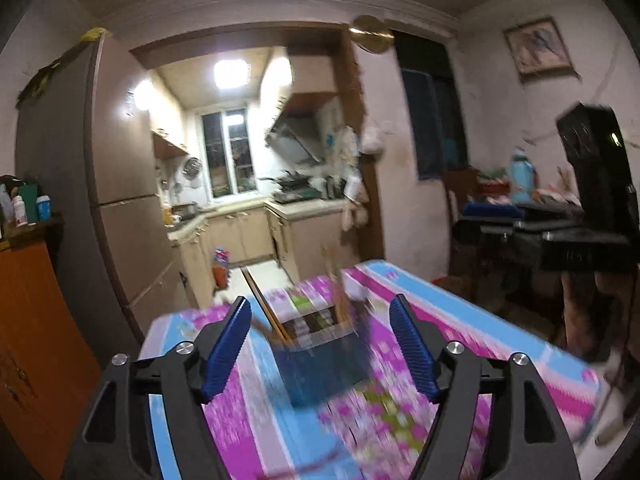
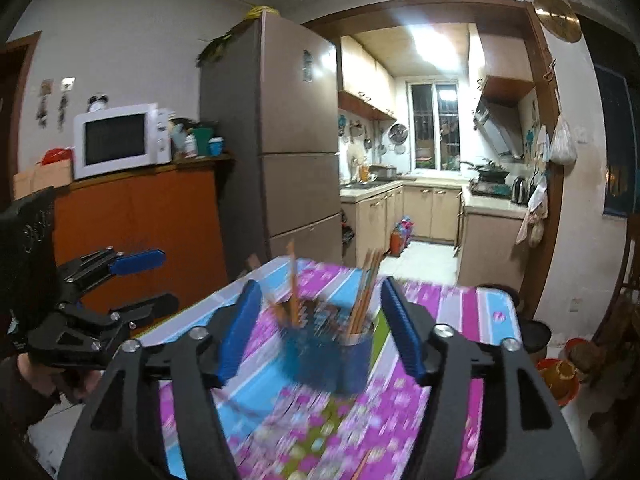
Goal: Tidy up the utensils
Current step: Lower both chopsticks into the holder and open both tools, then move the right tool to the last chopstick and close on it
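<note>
While both my left tongs (image 1: 320, 344) and right tongs (image 2: 318, 328) stand open and empty, the blurred blue cylindrical holder (image 2: 320, 354) on the floral-covered bench (image 2: 460, 308) already carries wooden chopsticks (image 2: 366, 296); further sorting remains.

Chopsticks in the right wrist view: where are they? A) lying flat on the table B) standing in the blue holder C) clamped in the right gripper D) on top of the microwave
B: the chopsticks stick up out of the blue holder on the table, ahead of the open, empty right gripper.
</note>
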Demonstrator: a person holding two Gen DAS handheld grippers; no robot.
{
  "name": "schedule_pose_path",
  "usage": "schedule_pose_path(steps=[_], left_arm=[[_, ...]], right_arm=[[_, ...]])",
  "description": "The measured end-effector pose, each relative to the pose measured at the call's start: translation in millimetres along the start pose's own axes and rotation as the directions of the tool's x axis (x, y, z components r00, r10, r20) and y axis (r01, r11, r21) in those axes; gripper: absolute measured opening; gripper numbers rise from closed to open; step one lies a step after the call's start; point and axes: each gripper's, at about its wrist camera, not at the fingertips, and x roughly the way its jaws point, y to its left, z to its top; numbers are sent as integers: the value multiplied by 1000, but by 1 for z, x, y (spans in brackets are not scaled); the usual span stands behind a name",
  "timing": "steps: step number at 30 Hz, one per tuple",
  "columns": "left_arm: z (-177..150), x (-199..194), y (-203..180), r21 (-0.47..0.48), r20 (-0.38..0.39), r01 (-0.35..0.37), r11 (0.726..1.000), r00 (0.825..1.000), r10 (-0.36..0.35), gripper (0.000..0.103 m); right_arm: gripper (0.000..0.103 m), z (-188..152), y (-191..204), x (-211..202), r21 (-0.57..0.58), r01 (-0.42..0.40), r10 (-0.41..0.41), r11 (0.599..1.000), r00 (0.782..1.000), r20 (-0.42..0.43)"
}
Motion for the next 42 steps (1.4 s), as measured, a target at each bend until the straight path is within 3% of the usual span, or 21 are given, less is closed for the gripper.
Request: schedule_pose_path(steps=[3, 6, 10, 15, 16, 18, 21, 27, 34, 41, 42], left_arm=[[-36, -18, -9, -14, -53, 30, 999, 998, -31, 76], [-73, -21, -8, -39, -111, 16, 999, 994, -21, 81], [-132, -10, 7, -105, -228, -39, 994, 974, 14, 81], [-186, 10, 44, -160, -356, -140, 977, 932, 75, 81], [-192, 15, 55, -200, -395, -152, 968, 917, 62, 81], [-196, 17, 68, -259, -400, -165, 952, 915, 50, 81], [-193, 21, 79, -236, -417, -219, 947, 903, 105, 82], [-192, 26, 84, -208, -428, -242, 948, 894, 134, 82], [-185, 24, 94, -241, -397, -262, 935, 905, 151, 82], [-165, -20, 68, -177, -234, -236, 956, 953, 192, 82], [-160, -28, 59, -161, -205, -229, 960, 959, 194, 82]], right_arm=[[77, -30, 18, -21, -12, -12, 11, 1000, 1000, -26], [91, -67, 27, -38, 9, 3, -3, 1000, 998, -65], [94, -111, 17, -38, 55, 68, -59, 996, 987, -150], [95, -156, 0, -29, 56, 166, -147, 985, 957, -250], [95, -162, -5, -24, 56, 180, -158, 982, 949, -274], [96, -172, -16, -16, 72, 203, -172, 977, 935, -309], [96, -184, -31, -4, 92, 238, -192, 967, 917, -350], [96, -190, -34, -7, 109, 245, -198, 963, 923, -330], [96, -175, -16, -35, 118, 231, -202, 966, 955, -216], [95, -176, 33, -87, 48, 195, -191, 980, 979, -78], [86, -182, 41, -94, 45, 193, -190, 980, 979, -67]])
